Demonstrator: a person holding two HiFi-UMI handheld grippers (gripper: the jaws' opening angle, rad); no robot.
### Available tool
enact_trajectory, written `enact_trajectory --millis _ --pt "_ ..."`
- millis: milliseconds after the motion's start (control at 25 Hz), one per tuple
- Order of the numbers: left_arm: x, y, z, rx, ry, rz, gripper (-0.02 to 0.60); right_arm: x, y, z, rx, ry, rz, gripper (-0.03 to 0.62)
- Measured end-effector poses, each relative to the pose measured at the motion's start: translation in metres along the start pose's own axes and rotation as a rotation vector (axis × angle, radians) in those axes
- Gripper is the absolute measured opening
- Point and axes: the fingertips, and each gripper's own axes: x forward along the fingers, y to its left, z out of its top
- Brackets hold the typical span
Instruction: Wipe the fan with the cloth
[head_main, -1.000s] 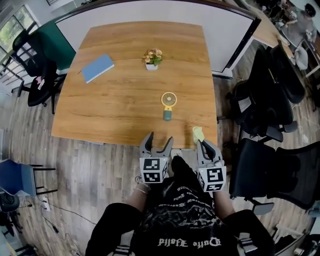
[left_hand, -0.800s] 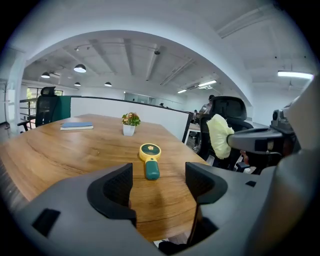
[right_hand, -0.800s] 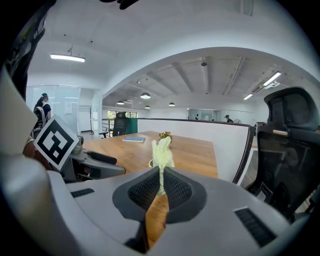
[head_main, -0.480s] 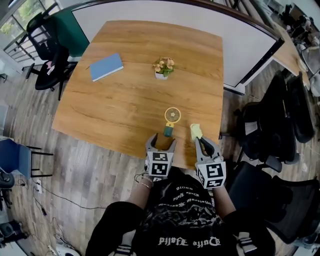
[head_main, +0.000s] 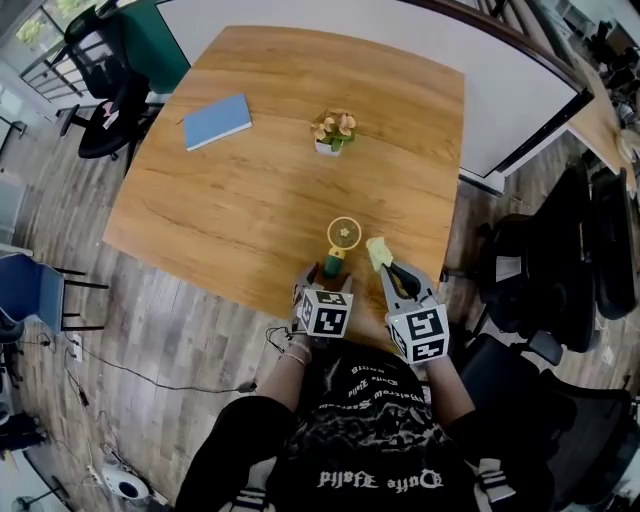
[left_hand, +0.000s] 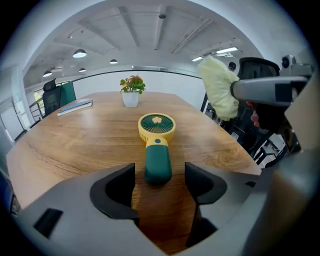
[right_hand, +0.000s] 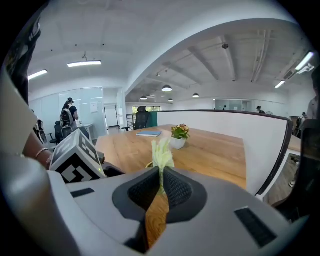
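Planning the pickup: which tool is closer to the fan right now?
Left. The left tool sits just short of the fan, jaws open toward its handle. The right tool, shut on the cloth, is to its right.

The left gripper (head_main: 324, 283) moved forward from well short of the fan (head_main: 343, 236) until its parted jaws reached the near end of the fan's handle. The right gripper (head_main: 392, 272) carried the cloth (head_main: 378, 252) up to just right of the fan's head.
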Motion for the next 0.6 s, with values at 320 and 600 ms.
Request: enact_trajectory --millis 320,600 --pt "0.002 0.009 0.000 0.041 0.055 -0.013 0.206 0.011 0.012 0.004 0.018 0.041 0.076 0.031" --pt "-0.006 0.014 -0.003 0.143 0.034 -0.099 0.183 0.024 0.049 0.006 0.055 0.107 0.249 0.031"
